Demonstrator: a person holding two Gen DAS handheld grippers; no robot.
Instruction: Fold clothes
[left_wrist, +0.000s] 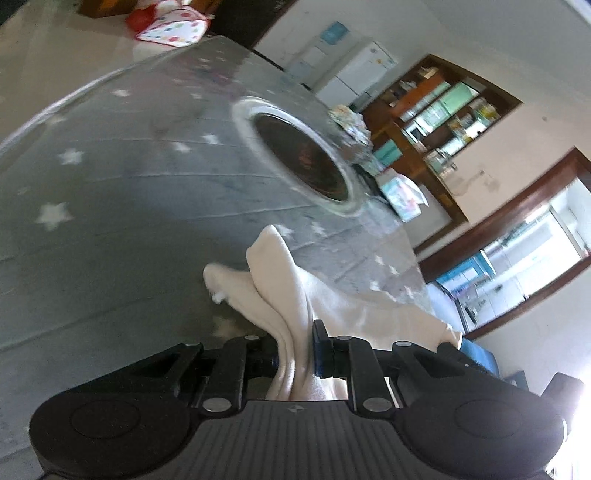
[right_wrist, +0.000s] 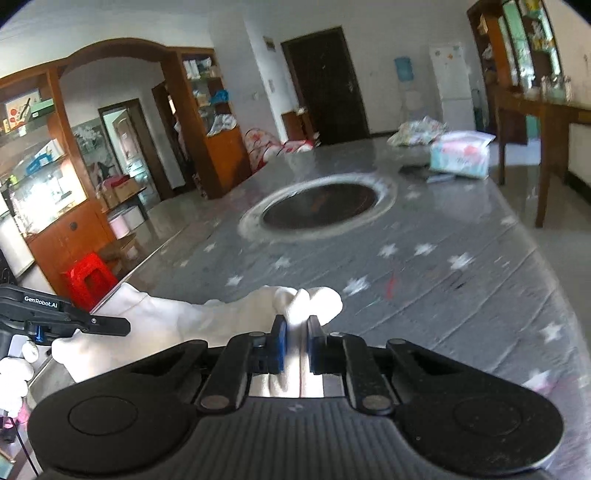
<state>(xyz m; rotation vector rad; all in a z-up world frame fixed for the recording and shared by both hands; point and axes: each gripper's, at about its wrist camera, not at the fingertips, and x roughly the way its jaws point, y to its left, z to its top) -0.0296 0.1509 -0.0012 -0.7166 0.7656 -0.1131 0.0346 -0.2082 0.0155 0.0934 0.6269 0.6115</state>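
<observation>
The right hand-held gripper (right_wrist: 294, 341), low centre of its own view, is pinching a bunched fold of the white garment (right_wrist: 207, 317) between its blue pads (right_wrist: 279, 343); the cloth is bulging out just past the tips and trailing off to the lower left, where the left hand-held gripper (right_wrist: 79, 325) is coming in from the frame edge w/ a white-gloved hand (right_wrist: 16, 373) behind it. In the left wrist view that gripper (left_wrist: 293, 354) is clamping another gathered edge of the same garment (left_wrist: 280, 291), w/ cloth spilling to the right and up the middle. The garment looks soft, light and limp, prob. knit: it'll sag and bunch, not slip, so best taken at hems or corners, pulled taut between both grips. It's hanging low over the near edge of the grey star-print table (right_wrist: 424, 288); can't tell how much is resting on it. Right gripper is pointing roughly level across the table toward the round dark inset (right_wrist: 321, 206); the left view is rolled steeply, so that wrist seems twisted.
</observation>
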